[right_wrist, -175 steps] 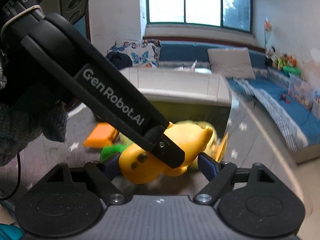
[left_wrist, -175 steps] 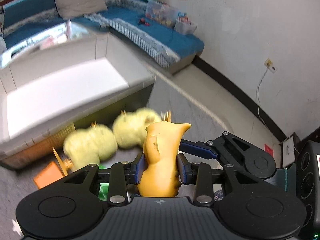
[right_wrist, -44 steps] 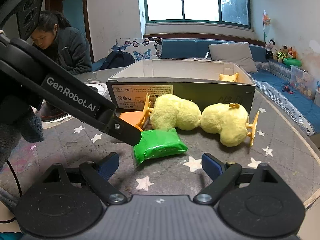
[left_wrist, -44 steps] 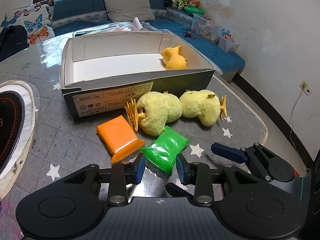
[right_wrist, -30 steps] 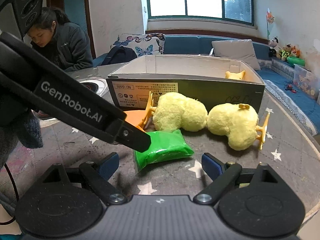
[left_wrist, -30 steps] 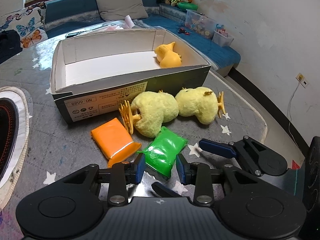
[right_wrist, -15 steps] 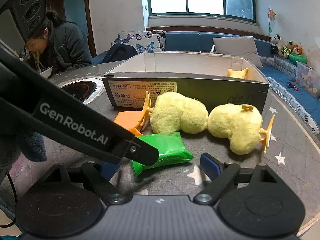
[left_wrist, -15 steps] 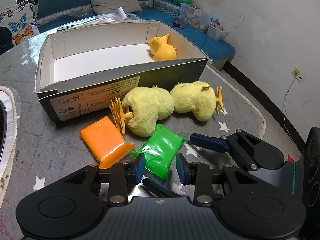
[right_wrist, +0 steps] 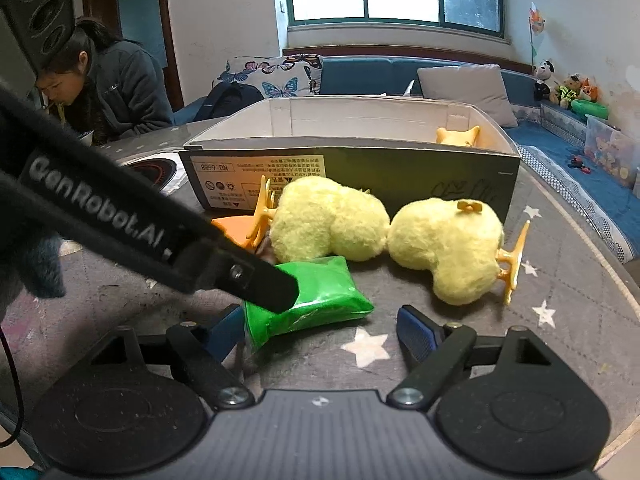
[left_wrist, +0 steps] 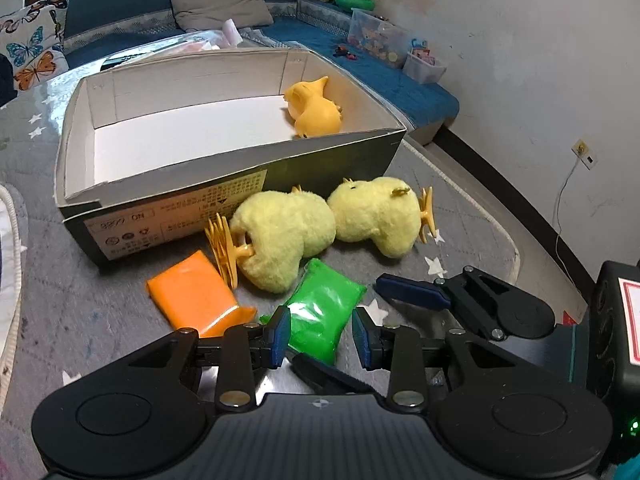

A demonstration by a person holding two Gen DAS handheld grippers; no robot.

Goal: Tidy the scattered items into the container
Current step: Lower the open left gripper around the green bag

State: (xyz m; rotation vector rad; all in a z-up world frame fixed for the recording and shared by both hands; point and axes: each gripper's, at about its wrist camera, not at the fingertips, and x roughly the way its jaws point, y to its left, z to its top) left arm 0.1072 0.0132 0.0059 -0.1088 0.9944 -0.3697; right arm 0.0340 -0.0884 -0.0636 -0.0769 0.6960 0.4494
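A green soft pack (left_wrist: 324, 312) lies on the grey star-patterned table. My left gripper (left_wrist: 320, 336) hovers open over its near end, pads clear of it. My right gripper (right_wrist: 320, 334) straddles the same green pack (right_wrist: 308, 300); its jaws are closing but the pads do not touch it. The left gripper's finger crosses the right wrist view and hides part of the pack. Behind lie an orange pack (left_wrist: 192, 292) and two yellow plush ducks (left_wrist: 284, 232) (left_wrist: 376, 216). The open cardboard box (left_wrist: 240, 156) holds a yellow rubber duck (left_wrist: 314, 110).
A person (right_wrist: 108, 84) sits at the table's far left side, beside a round cooktop (right_wrist: 152, 170). The table's curved edge (left_wrist: 500, 232) runs close on the right. A blue sofa (left_wrist: 400, 84) with toy bins stands beyond.
The left gripper's finger has slid further over the green pack in the right wrist view. The right jaws have narrowed around the pack. The items lie where they were.
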